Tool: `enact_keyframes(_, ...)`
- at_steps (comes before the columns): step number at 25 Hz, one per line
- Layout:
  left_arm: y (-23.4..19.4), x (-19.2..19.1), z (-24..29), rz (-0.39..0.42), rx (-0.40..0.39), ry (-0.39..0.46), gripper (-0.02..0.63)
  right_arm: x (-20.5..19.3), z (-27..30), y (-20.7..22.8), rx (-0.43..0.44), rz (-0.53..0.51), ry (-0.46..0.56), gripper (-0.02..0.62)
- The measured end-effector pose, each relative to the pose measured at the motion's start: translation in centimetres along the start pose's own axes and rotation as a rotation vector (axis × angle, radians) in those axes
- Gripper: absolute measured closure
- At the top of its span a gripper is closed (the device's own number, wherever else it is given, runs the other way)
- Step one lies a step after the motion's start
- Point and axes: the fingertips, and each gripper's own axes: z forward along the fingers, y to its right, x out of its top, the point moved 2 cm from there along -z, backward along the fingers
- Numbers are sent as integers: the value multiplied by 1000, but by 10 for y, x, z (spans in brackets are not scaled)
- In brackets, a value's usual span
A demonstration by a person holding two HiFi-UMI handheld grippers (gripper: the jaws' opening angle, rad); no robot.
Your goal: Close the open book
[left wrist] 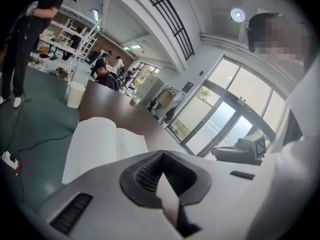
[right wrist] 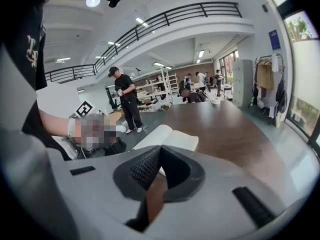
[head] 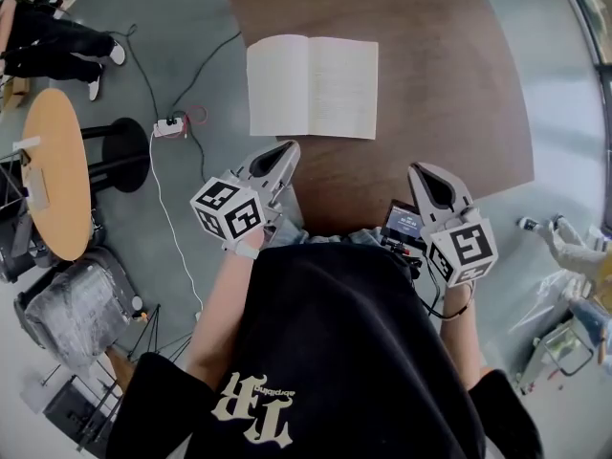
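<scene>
Head view, nearest: black shirt (head: pixel 316 352), with both forearms reaching forward from it.

Left gripper (head: pixel 285 149): jaws clenched together at the tips, nothing between them. It is held above the table's near left edge and points forward and somewhat down. Its marker cube (head: pixel 228 211) sits just above the wrist.

Right gripper (head: pixel 426 172): jaws likewise closed tip to tip and empty. It is held over the near edge of the table (head: pixel 449 84), pointing forward and down. A small dark device (head: pixel 403 223) sits just beside it, at the person's waist.

Book (head: pixel 313 86): lies open on the brown table, pages up, spine running away from the person. It is ahead of both grippers, nearer the left one, and neither touches it. Its left page sits at the table's left edge. In the left gripper view that page bows up towards the spine.

Floor, left of the table: power strip (head: pixel 169 125) with cables running off it. Further left is a round orange table (head: pixel 53 170).

Far left: a person in black (head: pixel 57 41).
</scene>
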Motion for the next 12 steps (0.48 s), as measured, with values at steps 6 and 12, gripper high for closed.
enact_keyframes(6,-18,1,2,-26,-29,-3,603,11,15,-21,-9,-8,-19,607)
enact_keyframes(12,-44,-1,3,-51,-30,-13,603,15,19,-32,-51,10,-23,607)
